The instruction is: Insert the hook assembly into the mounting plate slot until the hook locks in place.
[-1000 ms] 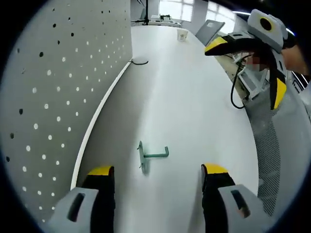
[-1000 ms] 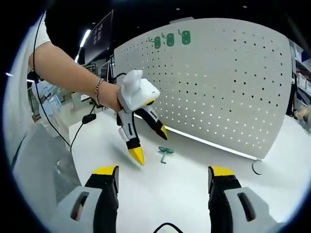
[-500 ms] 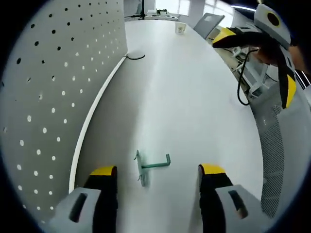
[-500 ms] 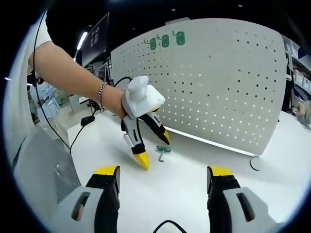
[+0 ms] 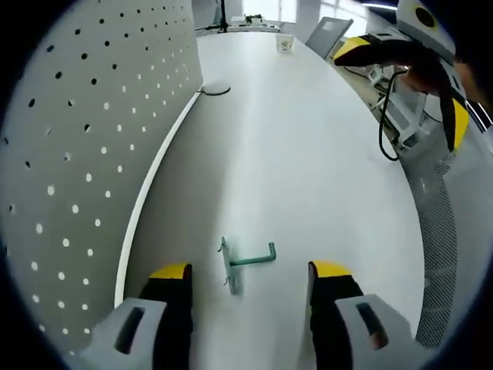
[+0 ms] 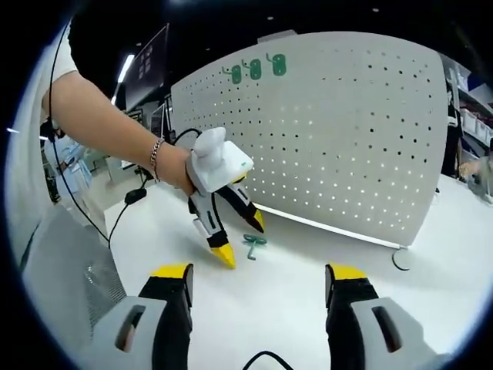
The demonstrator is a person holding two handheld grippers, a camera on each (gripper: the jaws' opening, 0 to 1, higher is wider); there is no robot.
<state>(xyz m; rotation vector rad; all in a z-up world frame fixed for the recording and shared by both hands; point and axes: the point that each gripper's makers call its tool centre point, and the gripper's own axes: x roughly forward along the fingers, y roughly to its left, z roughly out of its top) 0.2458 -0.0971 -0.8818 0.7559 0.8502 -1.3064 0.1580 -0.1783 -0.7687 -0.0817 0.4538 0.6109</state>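
The white pegboard [image 6: 339,146] stands at the back of the counter [image 5: 308,177]. The green hook assembly [image 5: 245,263] lies flat just ahead of the left tool [image 5: 248,271], jaws apart, its arm crosswise between them. The right tool [image 6: 258,274], also apart, hangs well back. Since a second ago, the left tool has closed in.

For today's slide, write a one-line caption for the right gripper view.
Left gripper, jaws open, poised over a green hook on the white table before a pegboard.

a paper cup [image 5: 286,43] far down the white table [image 5: 308,177], a black cable loop [image 5: 215,91] by the board's foot
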